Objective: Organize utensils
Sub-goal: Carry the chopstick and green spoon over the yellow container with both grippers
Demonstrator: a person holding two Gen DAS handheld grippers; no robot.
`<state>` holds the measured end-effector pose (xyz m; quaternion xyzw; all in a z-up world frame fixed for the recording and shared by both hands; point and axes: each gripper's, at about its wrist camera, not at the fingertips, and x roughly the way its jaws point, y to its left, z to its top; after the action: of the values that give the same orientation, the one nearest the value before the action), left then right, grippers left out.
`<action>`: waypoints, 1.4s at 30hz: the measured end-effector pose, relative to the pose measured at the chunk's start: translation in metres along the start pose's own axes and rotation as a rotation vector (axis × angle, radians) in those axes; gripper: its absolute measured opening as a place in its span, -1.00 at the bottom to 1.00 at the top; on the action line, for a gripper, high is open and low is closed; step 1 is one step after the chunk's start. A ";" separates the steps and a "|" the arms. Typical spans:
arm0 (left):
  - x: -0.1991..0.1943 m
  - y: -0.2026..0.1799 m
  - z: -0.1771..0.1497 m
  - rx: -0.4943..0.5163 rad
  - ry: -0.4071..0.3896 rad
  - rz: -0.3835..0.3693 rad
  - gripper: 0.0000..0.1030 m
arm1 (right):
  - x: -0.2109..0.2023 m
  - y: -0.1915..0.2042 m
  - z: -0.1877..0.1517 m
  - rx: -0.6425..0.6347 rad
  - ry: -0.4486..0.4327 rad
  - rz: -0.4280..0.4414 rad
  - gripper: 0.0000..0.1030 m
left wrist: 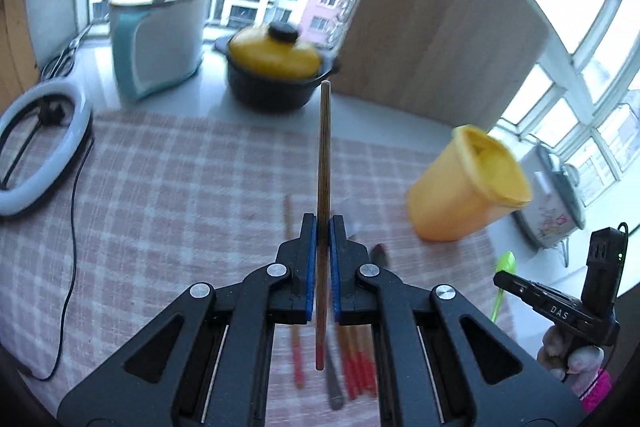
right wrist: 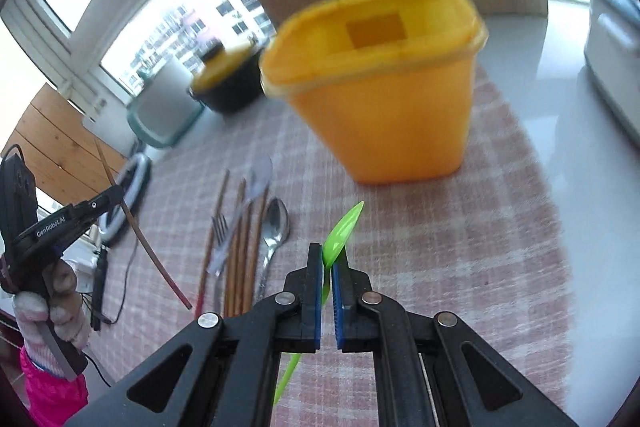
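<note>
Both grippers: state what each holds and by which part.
The left gripper clamps a brown chopstick nearer its red-tipped end than its far tip. The right gripper clamps a green plastic spoon at the neck, just below the bowl.

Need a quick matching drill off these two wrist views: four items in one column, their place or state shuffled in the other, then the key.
Items:
1. chopstick
2. green spoon
3. yellow container
4. metal spoon

Places or states:
A. upright on the checked cloth, lid off
B. clamped in the left gripper
C. lying on the cloth beside the loose chopsticks
D. clamped in the right gripper

Pairs: 1-B, 2-D, 3-A, 4-C
</note>
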<state>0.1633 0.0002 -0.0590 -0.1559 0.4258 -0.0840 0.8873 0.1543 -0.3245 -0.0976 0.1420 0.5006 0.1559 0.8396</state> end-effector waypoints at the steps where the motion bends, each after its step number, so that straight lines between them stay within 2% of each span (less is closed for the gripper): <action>1: -0.003 -0.006 0.002 0.007 -0.010 -0.012 -0.92 | -0.007 0.001 0.003 -0.011 -0.026 -0.006 -0.97; 6: -0.017 -0.039 0.019 0.054 -0.067 -0.091 -0.93 | -0.041 0.005 0.019 -0.028 -0.140 -0.018 -0.97; 12: -0.020 -0.075 0.042 0.087 -0.113 -0.169 -0.92 | -0.071 0.012 0.049 -0.076 -0.276 -0.080 -0.97; 18: -0.013 -0.099 0.059 0.098 -0.147 -0.210 -0.93 | -0.098 0.010 0.080 -0.087 -0.393 -0.113 -0.97; 26: 0.005 -0.129 0.081 0.085 -0.175 -0.226 -0.93 | -0.105 0.012 0.112 -0.111 -0.510 -0.187 -0.97; 29: 0.011 -0.135 0.091 0.068 -0.186 -0.229 -0.93 | -0.101 0.014 0.121 -0.141 -0.535 -0.240 -0.97; 38: 0.031 -0.155 0.114 0.066 -0.228 -0.215 -0.93 | -0.081 0.011 0.140 -0.183 -0.581 -0.321 -0.97; 42: 0.053 -0.160 0.115 0.059 -0.202 -0.216 -0.93 | -0.059 0.008 0.146 -0.197 -0.573 -0.357 -0.97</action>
<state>0.2838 -0.1408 0.0258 -0.1822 0.3126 -0.1754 0.9156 0.2556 -0.3533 0.0189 0.0087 0.2441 0.0081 0.9697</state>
